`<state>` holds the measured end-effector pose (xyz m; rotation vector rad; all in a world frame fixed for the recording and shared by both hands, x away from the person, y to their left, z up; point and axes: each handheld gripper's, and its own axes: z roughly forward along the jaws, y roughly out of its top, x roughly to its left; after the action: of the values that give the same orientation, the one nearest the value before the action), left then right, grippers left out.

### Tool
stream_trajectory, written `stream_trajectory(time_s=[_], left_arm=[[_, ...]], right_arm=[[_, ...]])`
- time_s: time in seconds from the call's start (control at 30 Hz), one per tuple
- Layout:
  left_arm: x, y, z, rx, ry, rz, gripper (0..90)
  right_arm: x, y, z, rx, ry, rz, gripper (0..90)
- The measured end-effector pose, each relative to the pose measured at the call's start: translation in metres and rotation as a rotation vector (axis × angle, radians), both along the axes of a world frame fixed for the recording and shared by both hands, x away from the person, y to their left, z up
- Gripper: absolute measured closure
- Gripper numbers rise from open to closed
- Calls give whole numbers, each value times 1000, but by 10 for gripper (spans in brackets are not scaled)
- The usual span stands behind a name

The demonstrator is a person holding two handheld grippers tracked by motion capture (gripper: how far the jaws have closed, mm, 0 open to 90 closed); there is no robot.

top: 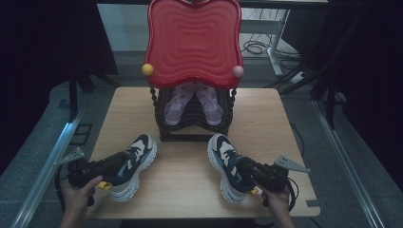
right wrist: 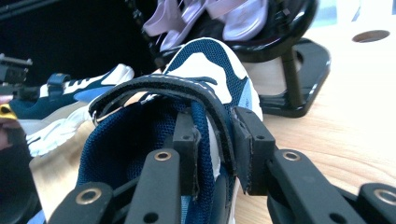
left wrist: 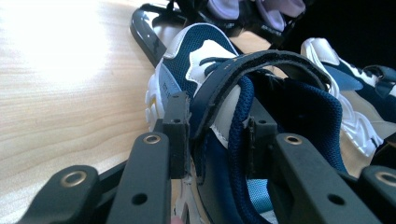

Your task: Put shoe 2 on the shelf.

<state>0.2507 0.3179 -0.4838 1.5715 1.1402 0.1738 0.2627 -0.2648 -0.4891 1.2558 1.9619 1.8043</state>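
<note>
Two navy-and-white sneakers lie on the wooden table (top: 266, 118). My left gripper (top: 122, 165) is shut on the collar and strap of the left sneaker (top: 141, 146). In the left gripper view the left gripper (left wrist: 217, 135) has its pads pressed on both sides of this sneaker's (left wrist: 196, 56) side wall. My right gripper (top: 243, 167) is shut on the right sneaker (top: 222, 149) in the same way. The right gripper view shows the right gripper (right wrist: 217, 144) clamping the strap and collar of that sneaker (right wrist: 210, 60). Both sneakers point toward the rack.
A black shoe rack (top: 190, 136) with a red wavy top (top: 192, 42) stands at the table's far middle. A pair of lilac shoes (top: 179, 102) sits on its lower shelf. A metal rail (top: 47, 166) runs along the table's left side, and cables lie on the floor beyond.
</note>
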Motion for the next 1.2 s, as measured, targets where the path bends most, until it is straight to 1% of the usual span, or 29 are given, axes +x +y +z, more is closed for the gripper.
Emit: stream_trajectory(time_s=[0.07,0.13,0.17,0.2,0.23,0.27,0.3,0.33,0.37,0.4,0.43,0.5,0.53,0.57,0.6,0.63,0.67,0.7,0.73,0.87,0.9,1.0,1.07,1.1,1.2], left_arm=[[0,1,1,-6,-4,3,680],[0,3,2,-33,-14,11,680],[0,3,2,-33,-14,11,681],[0,4,4,-53,-20,13,680],[0,4,4,-53,-20,13,680],[1,5,5,-69,-25,11,680],[1,5,5,-69,-25,11,680],[1,5,8,-71,-45,15,680],[1,5,9,-73,-53,16,681],[1,5,9,-73,-53,16,681],[1,5,12,-83,-65,22,681],[2,6,14,-89,-72,30,681],[2,6,14,-89,-72,30,680],[2,6,15,-96,-76,35,680],[3,7,17,-98,-78,38,680],[4,7,18,-109,-81,46,680],[4,7,18,-109,-81,46,680],[5,8,20,-123,-85,53,680],[6,8,21,-129,-88,54,680],[9,8,26,-139,-98,57,680],[10,8,29,-143,-106,62,680],[12,8,32,-146,-112,66,680],[13,9,34,-152,-119,83,680],[13,9,37,-162,-127,94,680],[14,9,39,-174,-135,98,680]], right_arm=[[0,-5,0,16,-3,-18,725],[-1,-9,0,29,-10,-37,725],[-1,-9,0,29,-10,-37,725],[-2,-14,1,44,-12,-57,725],[-2,-14,1,44,-12,-57,725],[-3,-18,1,66,-10,-78,725],[-3,-18,1,66,-10,-78,725],[-4,-23,1,94,-14,-102,725],[-4,-25,2,106,-14,-111,724],[-4,-25,2,106,-14,-111,724],[-3,-31,3,143,-25,-135,724],[-3,-35,4,170,-36,-153,723],[-3,-35,4,170,-36,-153,723],[-2,-38,5,198,-50,-170,721],[-2,-38,5,198,-50,-170,721],[-2,-40,4,226,-59,-187,722],[-2,-40,4,232,-61,-191,722],[-1,-41,4,240,-65,-196,722],[-1,-41,4,246,-63,-201,722],[2,-42,5,258,-64,-213,722],[4,-42,7,264,-70,-222,722],[7,-41,11,265,-80,-224,722],[9,-41,13,264,-88,-229,722],[11,-40,17,273,-93,-244,722],[13,-40,20,286,-96,-255,722]])
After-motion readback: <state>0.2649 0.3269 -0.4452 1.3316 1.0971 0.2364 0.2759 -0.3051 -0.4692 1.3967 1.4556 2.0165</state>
